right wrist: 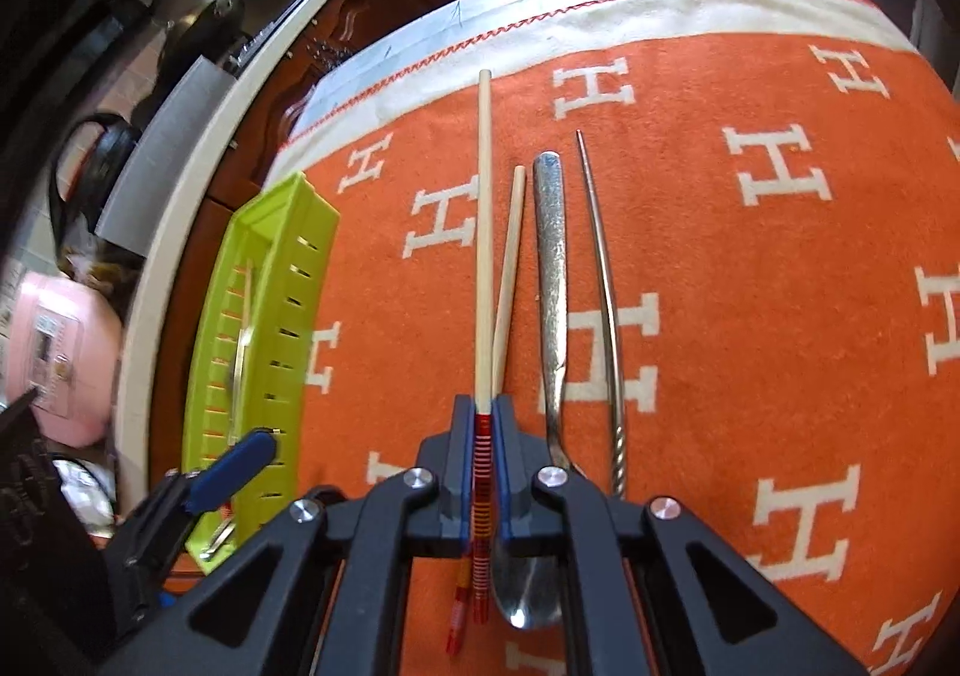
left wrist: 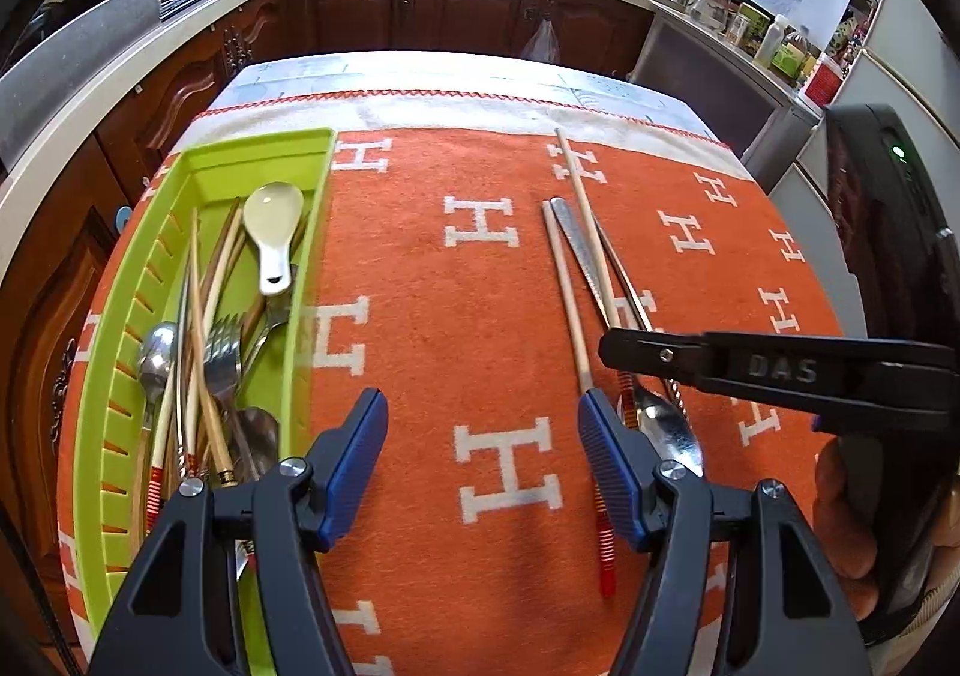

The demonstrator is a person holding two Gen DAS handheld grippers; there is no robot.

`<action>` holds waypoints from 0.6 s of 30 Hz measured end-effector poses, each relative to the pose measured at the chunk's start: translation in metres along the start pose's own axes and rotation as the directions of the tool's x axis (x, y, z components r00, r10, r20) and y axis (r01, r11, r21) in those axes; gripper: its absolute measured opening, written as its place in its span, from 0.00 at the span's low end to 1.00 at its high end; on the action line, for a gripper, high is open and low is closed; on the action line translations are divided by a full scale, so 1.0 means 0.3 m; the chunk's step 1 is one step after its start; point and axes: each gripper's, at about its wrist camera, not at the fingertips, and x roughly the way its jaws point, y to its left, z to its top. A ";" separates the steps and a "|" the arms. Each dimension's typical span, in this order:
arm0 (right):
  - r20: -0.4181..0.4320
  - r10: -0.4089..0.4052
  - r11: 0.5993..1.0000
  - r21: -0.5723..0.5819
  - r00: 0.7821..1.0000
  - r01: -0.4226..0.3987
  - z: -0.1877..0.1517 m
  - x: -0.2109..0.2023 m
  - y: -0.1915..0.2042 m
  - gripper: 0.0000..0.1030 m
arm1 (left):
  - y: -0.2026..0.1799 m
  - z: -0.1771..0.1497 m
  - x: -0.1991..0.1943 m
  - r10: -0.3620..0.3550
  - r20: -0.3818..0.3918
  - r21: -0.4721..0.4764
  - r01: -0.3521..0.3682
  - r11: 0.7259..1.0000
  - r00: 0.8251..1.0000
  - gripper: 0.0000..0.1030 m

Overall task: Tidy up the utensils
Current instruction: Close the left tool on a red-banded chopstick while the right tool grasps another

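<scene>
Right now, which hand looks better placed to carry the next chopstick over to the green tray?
The right gripper: it is already shut on a wooden chopstick. The left gripper hangs open and empty beside the green tray.

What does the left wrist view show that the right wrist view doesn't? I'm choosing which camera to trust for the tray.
Only the left wrist view shows inside the lime-green plastic tray: a white ceramic spoon, metal forks and chopsticks, plus the open left gripper.

Only the right wrist view shows the right gripper shut on a red-banded wooden chopstick.

Both show the orange H-patterned cloth, the textured metal spoon and the tray's slotted wall.
</scene>
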 end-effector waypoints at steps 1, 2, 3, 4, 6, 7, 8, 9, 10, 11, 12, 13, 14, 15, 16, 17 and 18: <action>0.005 0.009 1.000 0.011 1.000 -0.009 -0.004 -0.013 -0.013 0.06 | -0.008 0.010 0.007 -0.005 -0.008 0.004 0.005 1.000 1.000 0.62; 0.007 0.011 1.000 0.017 1.000 -0.011 -0.006 -0.023 -0.023 0.06 | -0.014 0.018 0.015 -0.007 -0.016 0.007 0.007 1.000 1.000 0.62; 0.006 0.016 1.000 0.024 1.000 -0.017 -0.008 -0.030 -0.031 0.06 | -0.021 0.029 0.026 -0.008 -0.027 0.011 0.008 1.000 1.000 0.62; 0.005 0.027 0.999 0.034 1.000 -0.027 -0.009 -0.038 -0.041 0.06 | -0.029 0.039 0.039 -0.006 -0.038 0.012 0.007 1.000 0.999 0.62; 0.008 0.054 0.997 0.057 0.999 -0.054 -0.014 -0.060 -0.065 0.06 | -0.043 0.055 0.066 -0.007 -0.056 0.014 0.008 1.000 0.998 0.62; 0.014 0.065 0.996 0.064 0.998 -0.066 -0.016 -0.072 -0.074 0.06 | -0.050 0.063 0.080 -0.008 -0.063 0.016 0.009 1.000 0.998 0.62; 0.024 0.074 0.994 0.073 0.997 -0.075 -0.019 -0.090 -0.087 0.06 | -0.059 0.069 0.096 -0.011 -0.073 0.019 0.012 1.000 0.997 0.62; 0.031 0.081 0.993 0.080 0.996 -0.083 -0.017 -0.100 -0.092 0.06 | -0.069 0.076 0.119 -0.010 -0.090 0.018 0.012 1.000 0.996 0.62; 0.039 0.089 0.992 0.086 0.995 -0.092 -0.017 -0.111 -0.098 0.06 | -0.073 0.079 0.131 -0.010 -0.100 0.016 0.012 1.000 0.995 0.62; 0.049 0.095 0.991 0.090 0.994 -0.099 -0.017 -0.126 -0.105 0.06 | -0.084 0.084 0.154 -0.014 -0.117 0.013 0.015 1.000 0.993 0.62; 0.061 0.098 0.990 0.093 0.993 -0.103 -0.019 -0.142 -0.112 0.06 | -0.092 0.087 0.171 -0.014 -0.129 0.013 0.016 1.000 0.992 0.62; 0.072 0.094 0.991 0.091 0.993 -0.101 -0.020 -0.156 -0.117 0.06 | -0.100 0.087 0.187 -0.007 -0.139 0.015 0.009 1.000 0.990 0.59; 0.082 0.088 0.992 0.089 0.993 -0.095 -0.020 -0.166 -0.122 0.06 | -0.113 0.086 0.208 0.010 -0.155 0.023 -0.006 1.000 0.988 0.57; 0.087 0.085 0.992 0.088 0.993 -0.093 -0.021 -0.173 -0.126 0.06 | -0.123 0.084 0.225 0.024 -0.170 0.030 -0.019 0.999 0.985 0.54; 0.090 0.086 0.992 0.089 0.992 -0.094 -0.024 -0.179 -0.133 0.06 | -0.138 0.082 0.224 0.054 -0.146 0.054 -0.047 0.997 0.988 0.54; 0.091 0.089 0.991 0.091 0.992 -0.097 -0.027 -0.181 -0.143 0.06 | -0.147 0.079 0.228 0.077 -0.144 0.074 -0.066 0.995 0.987 0.54; 0.090 0.090 0.991 0.095 0.992 -0.099 -0.029 -0.181 -0.149 0.06 | -0.158 0.074 0.233 0.097 -0.137 0.094 -0.085 0.992 0.986 0.54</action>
